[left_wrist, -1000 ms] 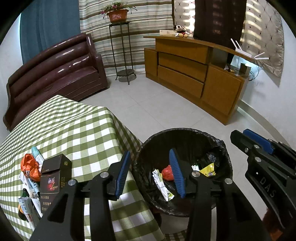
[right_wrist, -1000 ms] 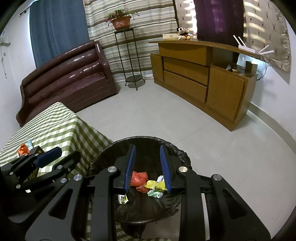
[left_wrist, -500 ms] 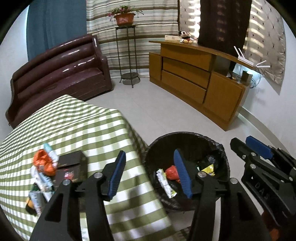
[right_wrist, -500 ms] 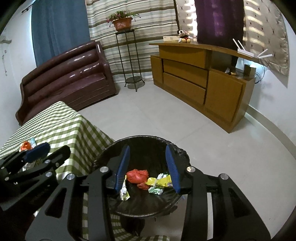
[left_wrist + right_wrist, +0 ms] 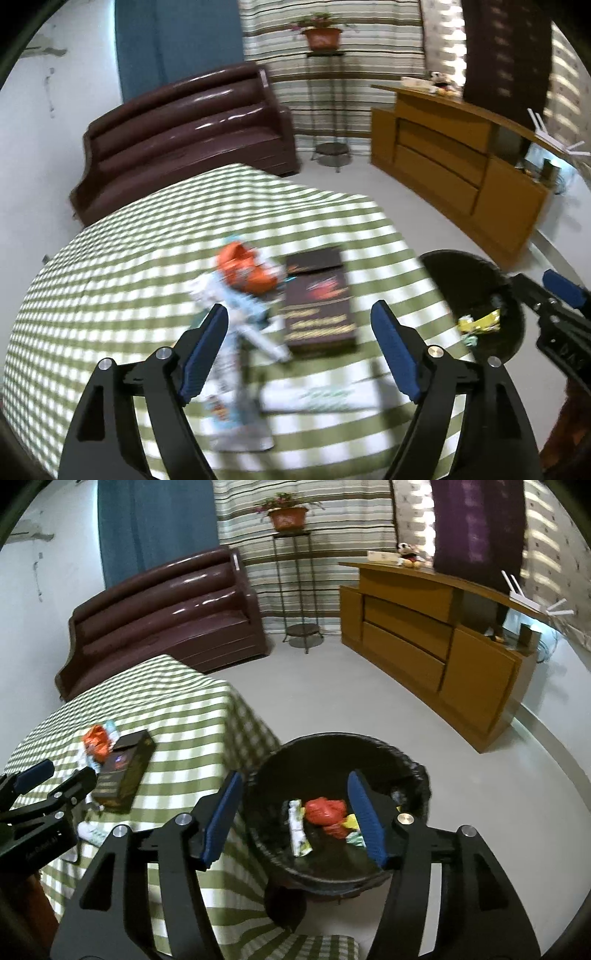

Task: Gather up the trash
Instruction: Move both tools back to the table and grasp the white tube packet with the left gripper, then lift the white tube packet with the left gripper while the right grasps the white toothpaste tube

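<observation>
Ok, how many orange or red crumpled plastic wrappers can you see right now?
2. One orange crumpled wrapper lies on the green checked tablecloth beside the dark brown box. One red crumpled wrapper is inside the black bin. Others may be buried.

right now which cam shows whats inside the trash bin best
The right wrist view. It looks straight down into the black bin, so the red wrapper and the other scraps show sharply. The left wrist view is motion-blurred and catches only the bin's edge at far right, with one yellow scrap.
</observation>
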{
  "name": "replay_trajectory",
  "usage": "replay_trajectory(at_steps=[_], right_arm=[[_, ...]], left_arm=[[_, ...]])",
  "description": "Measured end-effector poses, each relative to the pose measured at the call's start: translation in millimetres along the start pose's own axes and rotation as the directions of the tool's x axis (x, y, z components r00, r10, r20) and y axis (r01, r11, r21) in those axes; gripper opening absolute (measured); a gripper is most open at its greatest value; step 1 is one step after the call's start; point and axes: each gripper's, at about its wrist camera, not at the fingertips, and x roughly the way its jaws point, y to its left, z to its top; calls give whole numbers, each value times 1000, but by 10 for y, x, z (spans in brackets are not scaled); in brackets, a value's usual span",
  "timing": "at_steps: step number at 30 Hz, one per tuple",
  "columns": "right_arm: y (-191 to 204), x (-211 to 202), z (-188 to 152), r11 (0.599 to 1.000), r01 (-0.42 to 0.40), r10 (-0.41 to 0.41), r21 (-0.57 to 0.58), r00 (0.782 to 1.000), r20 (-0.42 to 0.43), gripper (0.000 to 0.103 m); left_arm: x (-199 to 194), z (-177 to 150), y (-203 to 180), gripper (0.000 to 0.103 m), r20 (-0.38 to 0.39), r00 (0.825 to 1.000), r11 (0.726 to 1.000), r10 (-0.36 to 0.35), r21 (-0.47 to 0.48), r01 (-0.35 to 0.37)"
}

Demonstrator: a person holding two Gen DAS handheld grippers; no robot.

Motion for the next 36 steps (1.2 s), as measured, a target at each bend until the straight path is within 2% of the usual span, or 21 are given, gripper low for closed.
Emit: replay_trajectory(at_steps=[7,15,17,19,24,25,36], right_arm=[[326,-33,-68,998,-48,48,-33,999,-19,62],[547,-51,-125,996,-63,61,-56,998,-28,63],[575,-49,-129,996,-66,64,-61,997,-32,63],[595,-50,-140,996,-69,67,-65,997,-35,63],[638,-24,-162,994,-81,78,-71,996,-46,63],[646,-15,-166,994,-83,80,-73,996,-49,63],[816,-35,-226,984,-136,128,-117,989,-74,63]], left_arm=[[41,-255,359,80,-47,997,998,58,-25,-60],[97,-398,509,79,-84,996,998,36,-43,-39],[99,-392,522,70,-89,996,999,23,-45,-27],[109,-387,543,64,-94,995,999,16,-50,-21],[171,-398,610,44,-118,992,996,-45,-79,36],[185,-406,617,38,-127,990,996,-59,-81,49],[66,-453,634,37,-115,990,995,-83,-72,75]])
